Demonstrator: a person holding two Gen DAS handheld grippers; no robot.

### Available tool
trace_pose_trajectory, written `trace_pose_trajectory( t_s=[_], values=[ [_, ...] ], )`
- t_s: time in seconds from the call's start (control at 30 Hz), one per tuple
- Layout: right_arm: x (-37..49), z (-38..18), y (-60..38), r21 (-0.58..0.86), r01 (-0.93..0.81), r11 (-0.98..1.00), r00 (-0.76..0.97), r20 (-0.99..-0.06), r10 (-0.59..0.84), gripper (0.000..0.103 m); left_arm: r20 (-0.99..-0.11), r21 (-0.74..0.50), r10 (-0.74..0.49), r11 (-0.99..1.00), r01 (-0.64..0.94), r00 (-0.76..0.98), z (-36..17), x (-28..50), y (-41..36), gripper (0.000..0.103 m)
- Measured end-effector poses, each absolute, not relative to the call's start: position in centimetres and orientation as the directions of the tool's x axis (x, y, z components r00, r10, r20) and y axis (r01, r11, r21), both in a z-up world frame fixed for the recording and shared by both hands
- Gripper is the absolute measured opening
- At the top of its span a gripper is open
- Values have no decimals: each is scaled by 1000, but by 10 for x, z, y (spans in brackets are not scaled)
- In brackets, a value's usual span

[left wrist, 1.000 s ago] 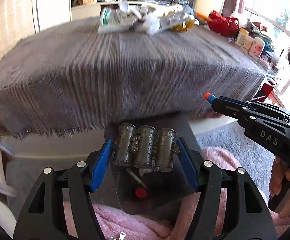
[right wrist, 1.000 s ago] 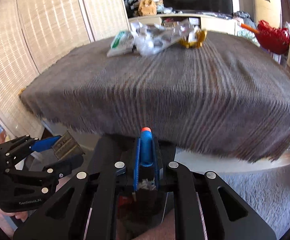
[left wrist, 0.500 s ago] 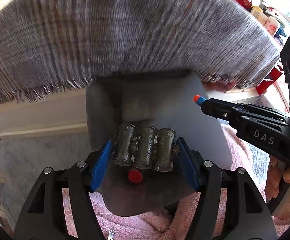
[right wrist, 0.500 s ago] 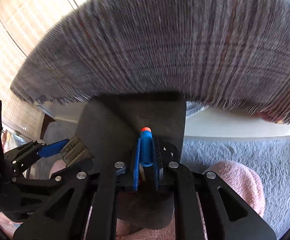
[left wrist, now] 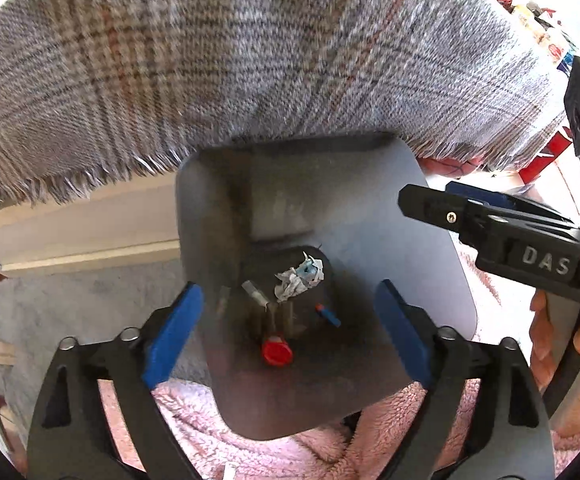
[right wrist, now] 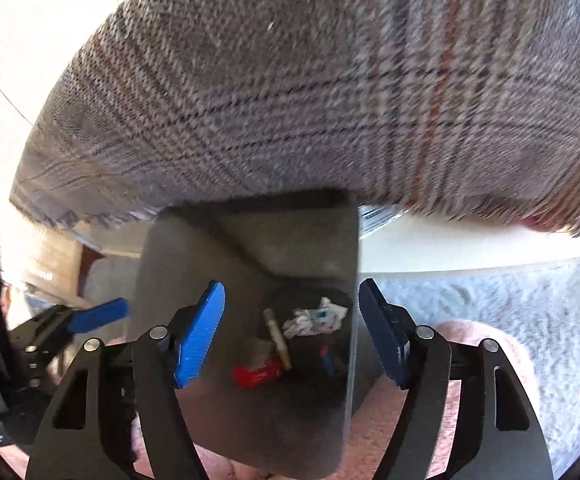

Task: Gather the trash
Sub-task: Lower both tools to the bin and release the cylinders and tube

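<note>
Home, living-room type space. Plaid fringed blanket (left wrist: 250,60) drapes over a low white surface (right wrist: 469,244), grey carpet (right wrist: 529,320) on the floor, fluffy pink rug (left wrist: 329,444) near, household clutter (left wrist: 545,40) far right by a bright window.

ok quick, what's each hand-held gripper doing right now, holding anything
left hand-held gripper: jaws opening, nothing held, over the bin.
right hand-held gripper: jaws opening, nothing held, over the same bin.

Both wrist views steeply over bin (left wrist: 429,216)
</note>
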State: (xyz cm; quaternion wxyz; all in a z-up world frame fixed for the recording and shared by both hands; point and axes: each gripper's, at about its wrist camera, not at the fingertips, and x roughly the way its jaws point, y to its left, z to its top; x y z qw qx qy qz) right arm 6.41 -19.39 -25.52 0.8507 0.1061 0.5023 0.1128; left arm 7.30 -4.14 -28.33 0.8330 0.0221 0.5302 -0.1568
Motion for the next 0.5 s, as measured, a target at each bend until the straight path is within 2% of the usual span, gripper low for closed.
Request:
trace_pose_trajectory(
  t_s=[0.07, 0.3, 0.5],
  values=[
    [62, -250, -196, 272, -69, 960, 491, -828, 270, 99, -884, -113, -227, 952, 285, 408, -276, 71, -40, 95],
    [60, -231, -199, 247, -88, 965, 509, -821, 257, 100, -859, -108, -229, 955, 276, 457, -249, 65, -32, 95],
    [55, -197, -218, 266, -76, 961, 576, -775, 260, 100, -825, -107, -228, 962, 253, 518, -221, 57, -16, 95]
  ],
)
